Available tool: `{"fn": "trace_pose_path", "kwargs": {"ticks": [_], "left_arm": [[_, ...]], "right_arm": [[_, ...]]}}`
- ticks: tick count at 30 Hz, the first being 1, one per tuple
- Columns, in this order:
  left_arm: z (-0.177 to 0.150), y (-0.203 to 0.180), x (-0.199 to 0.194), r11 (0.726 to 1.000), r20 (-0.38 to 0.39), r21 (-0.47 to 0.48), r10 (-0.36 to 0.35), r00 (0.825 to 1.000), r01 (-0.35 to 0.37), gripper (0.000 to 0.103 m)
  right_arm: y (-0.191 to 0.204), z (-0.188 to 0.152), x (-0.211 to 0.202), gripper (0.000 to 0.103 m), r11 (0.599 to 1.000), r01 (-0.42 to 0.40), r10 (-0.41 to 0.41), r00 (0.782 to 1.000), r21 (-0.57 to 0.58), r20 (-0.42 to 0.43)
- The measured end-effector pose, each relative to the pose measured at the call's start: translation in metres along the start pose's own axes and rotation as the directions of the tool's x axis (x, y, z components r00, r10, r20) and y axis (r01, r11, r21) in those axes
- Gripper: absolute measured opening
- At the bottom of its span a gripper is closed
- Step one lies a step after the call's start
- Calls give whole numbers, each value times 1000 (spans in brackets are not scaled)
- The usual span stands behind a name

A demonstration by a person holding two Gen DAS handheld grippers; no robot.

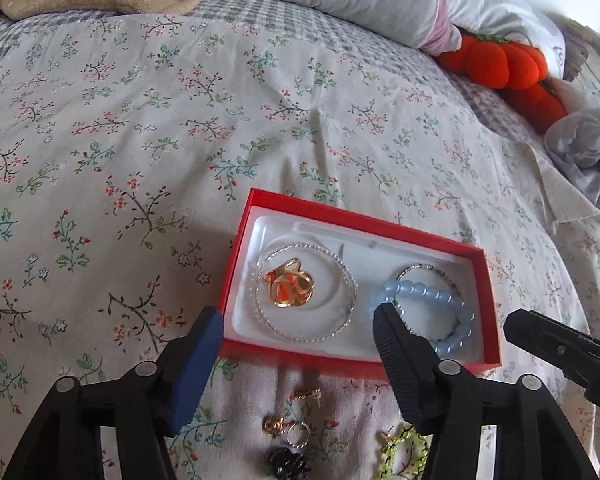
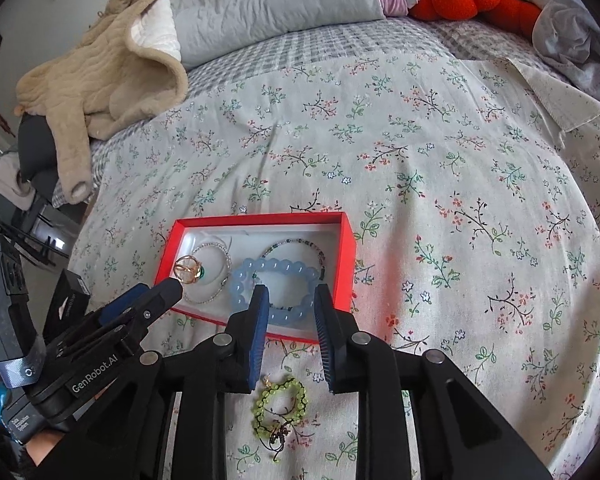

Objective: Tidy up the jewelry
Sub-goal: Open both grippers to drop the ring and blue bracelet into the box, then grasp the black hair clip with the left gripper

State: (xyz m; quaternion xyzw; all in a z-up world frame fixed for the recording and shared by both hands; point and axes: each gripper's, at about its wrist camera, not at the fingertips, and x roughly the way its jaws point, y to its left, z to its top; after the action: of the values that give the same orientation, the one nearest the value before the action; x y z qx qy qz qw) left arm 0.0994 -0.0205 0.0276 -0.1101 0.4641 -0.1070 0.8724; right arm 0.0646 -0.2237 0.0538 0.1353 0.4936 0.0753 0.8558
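Left wrist view: left gripper (image 1: 298,330) is wide open and empty, red box (image 1: 260,208) at 12 o'clock; right gripper (image 2: 290,312), half open and empty, is above green bracelet (image 2: 282,400).

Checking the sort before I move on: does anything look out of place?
Yes. The green beaded bracelet and a few small pieces lie on the floral bedspread, outside the red box that holds the other bracelets.

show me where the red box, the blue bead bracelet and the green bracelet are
red box (image 2: 347,256), right wrist view, right wall
blue bead bracelet (image 2: 278,267), right wrist view, far beads
green bracelet (image 2: 296,385), right wrist view, upper-right beads
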Motion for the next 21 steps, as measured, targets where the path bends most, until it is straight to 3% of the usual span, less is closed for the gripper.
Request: {"fn": "trace_pose_path", "kwargs": {"ticks": [4, 8, 14, 17, 21], "left_arm": [[-13, 6, -6, 999, -28, 7, 35, 999, -35, 75], [-29, 13, -8, 999, -79, 21, 48, 996, -46, 78], [-48, 30, -2, 998, -174, -12, 52, 983, -55, 79], [-55, 34, 0, 998, -199, -12, 55, 978, -59, 79], [-60, 36, 6, 998, -229, -12, 58, 972, -62, 80]], "right_arm": [[0, -13, -4, 29, 999, 20, -20, 1000, -27, -20], [-6, -26, 0, 46, 997, 46, -49, 997, -58, -51], [-18, -44, 15, 48, 995, 67, -76, 988, -70, -132], [-22, -50, 18, 56, 995, 68, -77, 985, -67, -151], [-22, -58, 23, 58, 995, 67, -78, 982, -72, -174]]}}
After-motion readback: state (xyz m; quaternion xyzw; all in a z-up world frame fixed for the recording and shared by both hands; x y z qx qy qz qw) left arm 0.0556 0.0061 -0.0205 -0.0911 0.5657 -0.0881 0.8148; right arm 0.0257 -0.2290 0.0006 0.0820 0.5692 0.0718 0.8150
